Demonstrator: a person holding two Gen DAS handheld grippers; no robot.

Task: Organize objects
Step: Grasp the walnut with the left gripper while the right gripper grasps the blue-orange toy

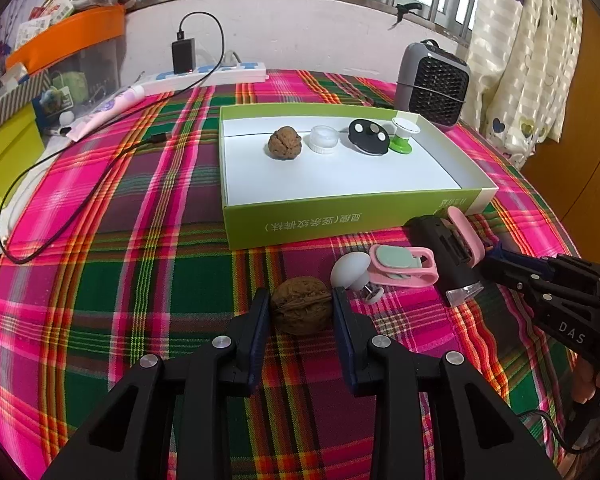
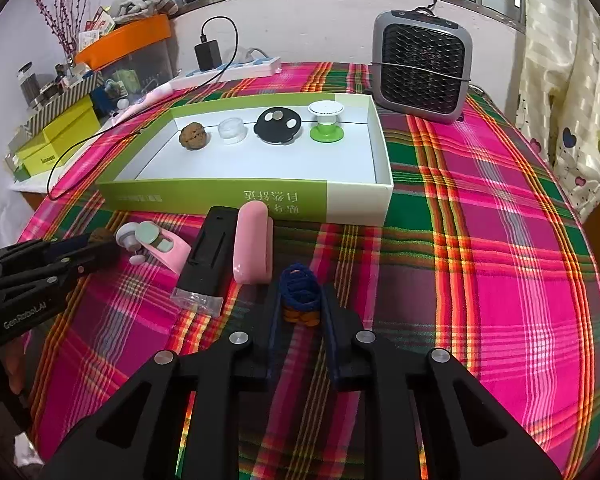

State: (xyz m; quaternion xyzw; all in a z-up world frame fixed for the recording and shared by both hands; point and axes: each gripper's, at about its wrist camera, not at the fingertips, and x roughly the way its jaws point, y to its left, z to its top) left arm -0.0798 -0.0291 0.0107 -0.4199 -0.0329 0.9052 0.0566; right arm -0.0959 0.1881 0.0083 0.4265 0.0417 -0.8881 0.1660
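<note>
Left wrist view: the left gripper [image 1: 301,312] has its pads pressed against both sides of a walnut [image 1: 301,305] lying on the plaid cloth [image 1: 140,240], in front of the green box [image 1: 340,216]. Just beyond the walnut, toward the box, lie a white mushroom-shaped knob [image 1: 350,270], a pink clip [image 1: 404,266] and a black device [image 1: 444,256]. Inside the box, near its far wall, stand a second walnut [image 1: 285,142], a clear cap [image 1: 324,139], a black disc [image 1: 369,136] and a green-and-white spool [image 1: 404,136].

Right wrist view: the right gripper [image 2: 300,300] is closed narrowly on a small blue-wrapped roll with a brown base [image 2: 300,294], in front of the box's [image 2: 360,200] near wall. A pink case [image 2: 252,248] lies between the roll and the box. The left gripper [image 2: 100,246] sits off to the left of the box front.
</note>
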